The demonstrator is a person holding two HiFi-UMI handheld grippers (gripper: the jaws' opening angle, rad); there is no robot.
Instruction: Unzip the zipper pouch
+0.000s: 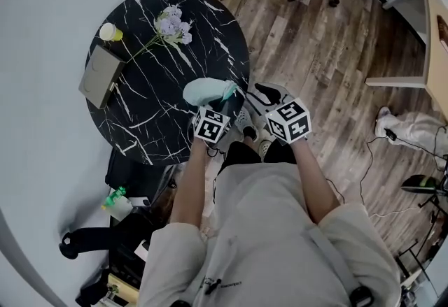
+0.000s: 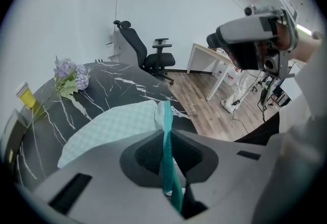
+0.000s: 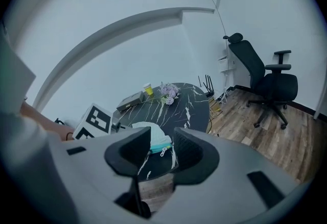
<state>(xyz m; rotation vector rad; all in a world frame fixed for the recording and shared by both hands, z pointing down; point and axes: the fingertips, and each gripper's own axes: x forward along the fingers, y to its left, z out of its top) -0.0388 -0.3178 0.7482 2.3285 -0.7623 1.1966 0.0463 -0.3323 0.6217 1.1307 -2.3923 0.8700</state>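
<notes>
The left gripper (image 2: 166, 141) has its fingers clamped on the pouch's (image 2: 112, 126) teal zipper edge, at the desk's (image 1: 175, 82) five o'clock rim. The right gripper's (image 3: 162, 147) fingers gape empty. Unzipping looks not yet begun.

A round black marble table (image 1: 140, 110) with white veins stands on a brown wood-plank floor (image 1: 315, 54). Plain white walls (image 3: 102, 3) close the room. A black office chair (image 3: 265, 82) sits by the wall, near a white desk (image 2: 209, 55). Cables (image 1: 371, 180) trail across the floor.
</notes>
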